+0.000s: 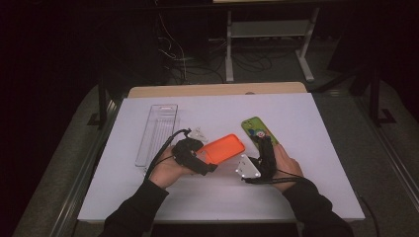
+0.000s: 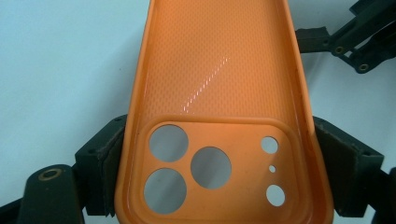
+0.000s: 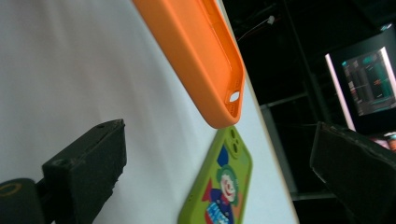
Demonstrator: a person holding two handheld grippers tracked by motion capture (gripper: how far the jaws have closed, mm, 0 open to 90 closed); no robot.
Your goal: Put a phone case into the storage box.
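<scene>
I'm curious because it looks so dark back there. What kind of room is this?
Probably a lab or workshop for recording hand work. A white table stands in a dark room, loose cables lie on the floor behind it, and a lit computer screen glows off to the side.

**Orange case above, green clown case below**

The right gripper (image 3: pixel 224 186) has its two black jaws rising from the bottom corners, standing wide apart with nothing between them. Between and beyond them lies the white worktop (image 3: pixel 70 70), seen at a steep tilt. An orange phone case (image 3: pixel 196 51) slants down from the top, its open inner side turned to the right, with a small cut-out near its lower end. Just below that end a green phone case (image 3: pixel 222 191) lies flat on the worktop, printed with a clown figure and showing camera holes near its upper end. At the right, in the dark background, a lit screen (image 3: pixel 366 81) glows.
</scene>
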